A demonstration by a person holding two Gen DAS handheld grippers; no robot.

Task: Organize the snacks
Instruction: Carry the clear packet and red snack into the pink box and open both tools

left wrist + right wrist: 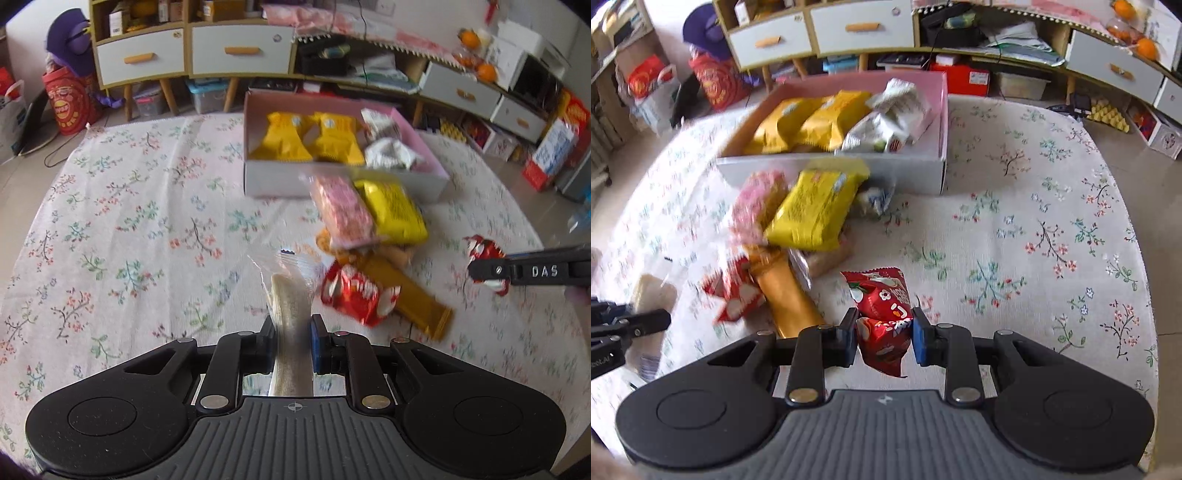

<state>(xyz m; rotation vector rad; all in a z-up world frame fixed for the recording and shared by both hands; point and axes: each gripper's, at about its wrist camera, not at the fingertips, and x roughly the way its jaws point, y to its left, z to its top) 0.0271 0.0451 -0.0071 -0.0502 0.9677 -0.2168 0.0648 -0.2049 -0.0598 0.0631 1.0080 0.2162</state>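
Two grippers each hold one snack above the flowery tablecloth (pixel 1015 229). The left gripper (pixel 293 328) has its jaws squeezed onto a clear packet with a pale stick inside (pixel 288 295), and the packet pokes out forward between the black pad and the blue pad. The right gripper (pixel 884 325) has its jaws pressed against the sides of a small red snack bag (pixel 882 314), which is crumpled and hangs between them. From the left wrist view, the right gripper (pixel 484 277) comes in from the right side with the red bag (pixel 480 247) in its tip. From the right wrist view, the left gripper (pixel 646 317) comes in from the left side with the pale packet (pixel 650 291). Between the two grippers sits a messy pile of snacks. A red and white packet (pixel 354 291) lies on a long gold packet (pixel 410 295). Farther back, a pink packet (pixel 343 210) and a yellow packet (pixel 395 210) lie side by side on top of the pile, just in front of the box. The pink box (pixel 266 177) sits on the cloth behind the pile. Inside it are two orange-yellow bags (pixel 314 136) side by side on the left and some white crinkly packets (pixel 388 147) on the right. Behind the table are white drawers with wooden handles (pixel 236 51).
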